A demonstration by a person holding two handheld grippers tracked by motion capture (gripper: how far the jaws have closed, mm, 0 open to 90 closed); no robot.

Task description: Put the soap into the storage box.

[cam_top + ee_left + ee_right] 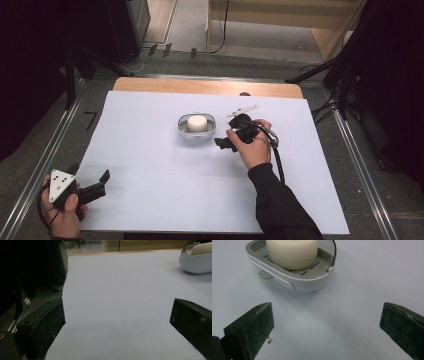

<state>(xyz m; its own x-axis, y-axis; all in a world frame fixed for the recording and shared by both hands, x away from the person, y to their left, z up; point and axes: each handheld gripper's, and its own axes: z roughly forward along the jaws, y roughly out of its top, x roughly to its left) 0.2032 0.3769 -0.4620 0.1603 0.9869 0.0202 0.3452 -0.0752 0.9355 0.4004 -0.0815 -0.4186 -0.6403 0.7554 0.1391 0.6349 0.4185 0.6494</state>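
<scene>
A cream round soap bar point(196, 123) point(292, 252) lies in a white and grey soap dish point(184, 128) point(307, 283) near the middle of the white sheet. Just to the dish's right, my right gripper point(226, 136) point(327, 315) points at it with jaws wide open and nothing between them; the dish sits a little beyond the fingertips. At the near left corner of the sheet, my left gripper point(101, 182) point(117, 315) rests low, open and empty. The left gripper view has the dish point(196, 265) far off at its upper right.
The white sheet point(150, 165) covers the table, with a wooden strip point(205, 86) along the far edge. Metal rails point(45, 150) run down both sides. Dark stands and cables point(345, 85) crowd the far right, and dark equipment point(120, 30) stands at the far left.
</scene>
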